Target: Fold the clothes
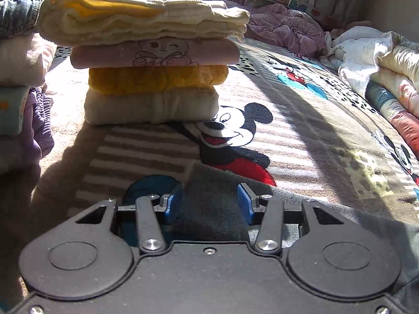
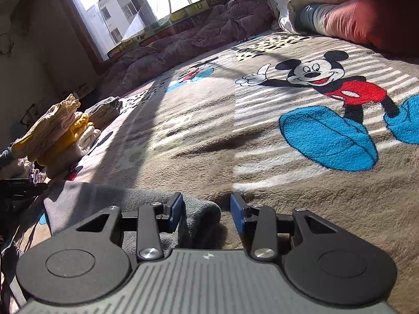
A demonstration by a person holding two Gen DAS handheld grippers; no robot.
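Observation:
A dark grey garment (image 1: 209, 196) lies on the Mickey Mouse blanket (image 1: 301, 136) right under my left gripper (image 1: 209, 200), whose blue pads stand apart over the cloth, open. In the right wrist view the same grey garment (image 2: 104, 198) lies low at the left, with a folded edge between the open pads of my right gripper (image 2: 207, 210). A stack of folded clothes (image 1: 146, 55), cream, pink, mustard and off-white, stands straight ahead of the left gripper; it also shows at the left of the right wrist view (image 2: 60, 136).
Another pile of folded clothes (image 1: 18, 78) stands at the left. A crumpled purple quilt (image 1: 285, 28) lies by the window, and bunched white and coloured bedding (image 1: 379, 73) lines the right side. The left gripper's black body (image 2: 18, 185) shows at the right view's left edge.

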